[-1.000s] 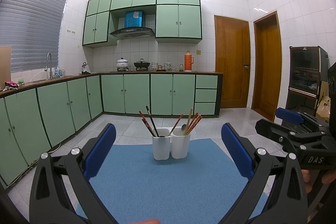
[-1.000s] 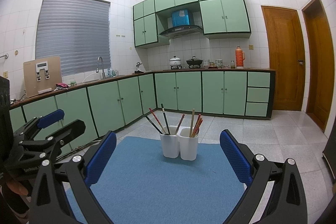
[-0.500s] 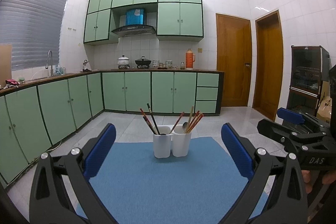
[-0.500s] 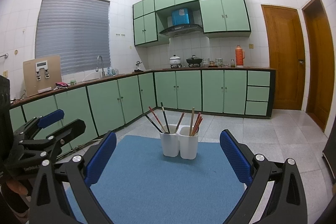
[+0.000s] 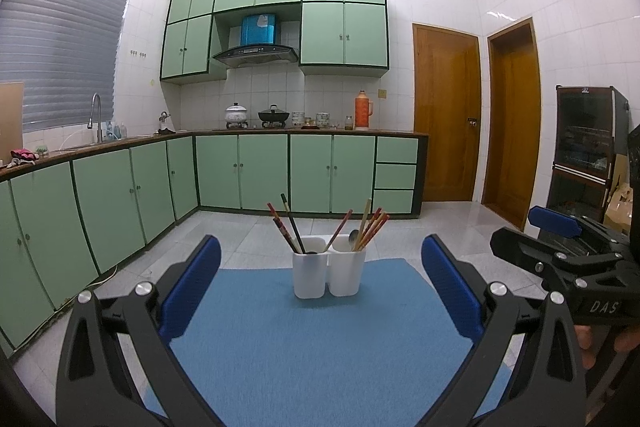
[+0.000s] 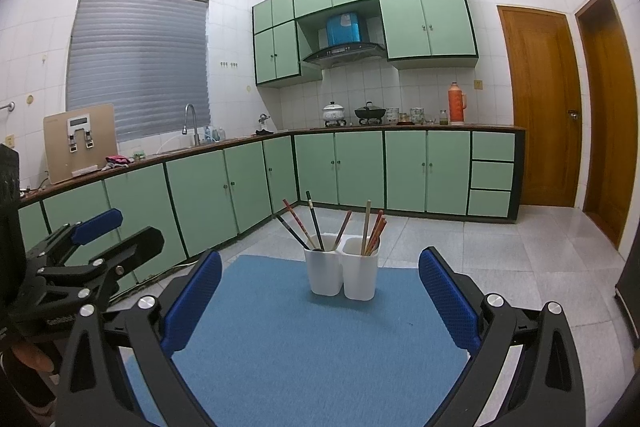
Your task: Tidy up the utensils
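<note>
Two white utensil holders stand side by side at the far end of a blue mat [image 5: 320, 347]. The left holder [image 5: 309, 273] has dark and red chopsticks [image 5: 286, 227]. The right holder [image 5: 347, 271] has red and pale chopsticks [image 5: 370, 227] and a spoon [image 5: 353, 237]. My left gripper [image 5: 320, 291] is open and empty, well short of the holders. My right gripper [image 6: 320, 295] is open and empty too, facing the holders [image 6: 342, 273]. Each gripper shows at the edge of the other's view.
Green kitchen cabinets [image 5: 240, 171] run along the left and back walls, with pots and a thermos on the counter. Two wooden doors [image 5: 446, 115] are at the right. A dark cabinet [image 5: 584, 151] stands far right. Grey tiled floor surrounds the mat.
Both views have tilted slightly upward, so the holders sit a little higher in frame. Both grippers stay open and empty.
</note>
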`<state>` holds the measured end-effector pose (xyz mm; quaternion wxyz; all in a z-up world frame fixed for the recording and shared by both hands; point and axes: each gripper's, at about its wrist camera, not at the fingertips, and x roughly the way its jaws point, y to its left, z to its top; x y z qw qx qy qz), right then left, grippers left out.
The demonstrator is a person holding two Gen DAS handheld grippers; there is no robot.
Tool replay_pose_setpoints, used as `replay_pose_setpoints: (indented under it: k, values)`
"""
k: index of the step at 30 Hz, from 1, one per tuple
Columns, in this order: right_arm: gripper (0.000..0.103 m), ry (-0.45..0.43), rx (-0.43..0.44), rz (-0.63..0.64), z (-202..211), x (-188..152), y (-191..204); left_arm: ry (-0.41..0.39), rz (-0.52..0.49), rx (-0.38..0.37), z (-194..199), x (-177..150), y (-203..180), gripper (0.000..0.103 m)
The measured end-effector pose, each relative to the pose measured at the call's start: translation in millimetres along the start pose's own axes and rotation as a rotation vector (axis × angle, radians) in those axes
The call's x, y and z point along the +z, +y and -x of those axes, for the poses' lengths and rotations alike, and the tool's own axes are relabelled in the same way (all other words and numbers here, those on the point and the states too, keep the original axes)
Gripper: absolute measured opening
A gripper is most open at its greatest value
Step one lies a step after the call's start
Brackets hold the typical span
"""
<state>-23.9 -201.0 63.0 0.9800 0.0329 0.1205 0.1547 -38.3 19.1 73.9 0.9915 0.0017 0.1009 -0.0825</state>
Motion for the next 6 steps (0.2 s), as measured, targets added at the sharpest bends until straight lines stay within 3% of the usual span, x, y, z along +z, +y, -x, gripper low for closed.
replay_pose_setpoints:
  k: [6]
  values:
    - [0.097, 0.002, -0.001, -0.003, -0.6, -1.3, -1.2, 0.0, 0.0, 0.001, -0.2, 0.3, 1.0, 0.097]
